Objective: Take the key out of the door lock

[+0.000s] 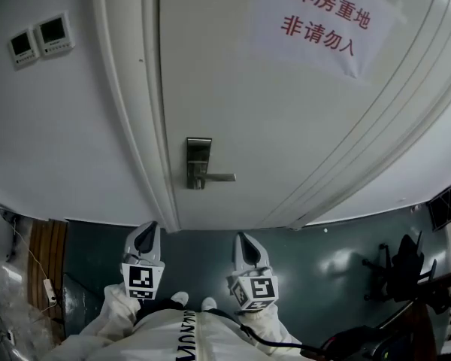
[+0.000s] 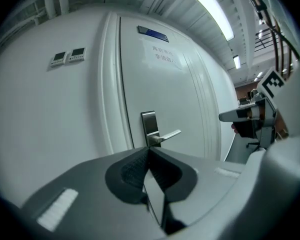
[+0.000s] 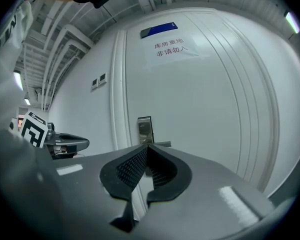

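Observation:
A steel lock plate (image 1: 198, 162) with a lever handle (image 1: 221, 177) sits on the white door (image 1: 286, 126). A key is too small to make out in any view. In the head view my left gripper (image 1: 149, 226) and right gripper (image 1: 240, 237) hang side by side below the lock, well short of the door, both shut and empty. The left gripper view shows its jaws (image 2: 149, 149) closed just under the lock plate (image 2: 149, 125) and handle (image 2: 168, 135). The right gripper view shows its jaws (image 3: 147, 146) closed in front of the lock plate (image 3: 145, 129).
A paper notice with red characters (image 1: 323, 17) hangs high on the door. Two wall panels (image 1: 41, 40) sit left of the door frame (image 1: 146, 126). A black office chair (image 1: 402, 265) stands at the right, and a wooden board and cables (image 1: 45, 258) at the left.

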Available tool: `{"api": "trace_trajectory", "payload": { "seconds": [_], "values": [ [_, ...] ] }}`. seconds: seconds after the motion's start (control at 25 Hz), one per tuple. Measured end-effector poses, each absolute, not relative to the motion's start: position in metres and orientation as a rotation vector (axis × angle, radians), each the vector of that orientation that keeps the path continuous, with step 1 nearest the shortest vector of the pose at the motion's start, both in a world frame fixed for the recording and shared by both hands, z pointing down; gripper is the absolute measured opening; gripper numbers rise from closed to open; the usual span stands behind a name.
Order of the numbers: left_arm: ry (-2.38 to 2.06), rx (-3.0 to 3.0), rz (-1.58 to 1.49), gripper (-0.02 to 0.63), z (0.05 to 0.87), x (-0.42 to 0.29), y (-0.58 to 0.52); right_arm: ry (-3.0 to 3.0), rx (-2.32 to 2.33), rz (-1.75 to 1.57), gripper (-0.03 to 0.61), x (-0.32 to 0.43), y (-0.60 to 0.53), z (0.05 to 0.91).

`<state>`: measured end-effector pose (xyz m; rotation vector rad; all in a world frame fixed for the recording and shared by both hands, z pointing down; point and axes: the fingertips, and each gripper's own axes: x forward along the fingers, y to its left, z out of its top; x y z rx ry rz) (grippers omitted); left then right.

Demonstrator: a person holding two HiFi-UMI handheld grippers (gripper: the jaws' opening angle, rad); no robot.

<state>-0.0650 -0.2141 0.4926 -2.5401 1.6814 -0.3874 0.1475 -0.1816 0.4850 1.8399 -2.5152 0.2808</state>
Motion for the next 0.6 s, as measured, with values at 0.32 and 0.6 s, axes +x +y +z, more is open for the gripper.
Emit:
{"api": "trace_trajectory", "payload": {
  "seconds": [0.32, 0.6],
  "values": [
    [1.816, -2.47, -0.423, 0.0, 0.498, -0.05, -0.188, -2.613, 1.689, 0.314, 0.002, 0.156, -0.18, 0.492],
    [1.861, -2.422, -0.432, 0.0, 0.495, -0.035, -0.176, -2.658, 1.615, 0.333, 0.002, 0.166, -0.173, 0.498]
  ]
}}
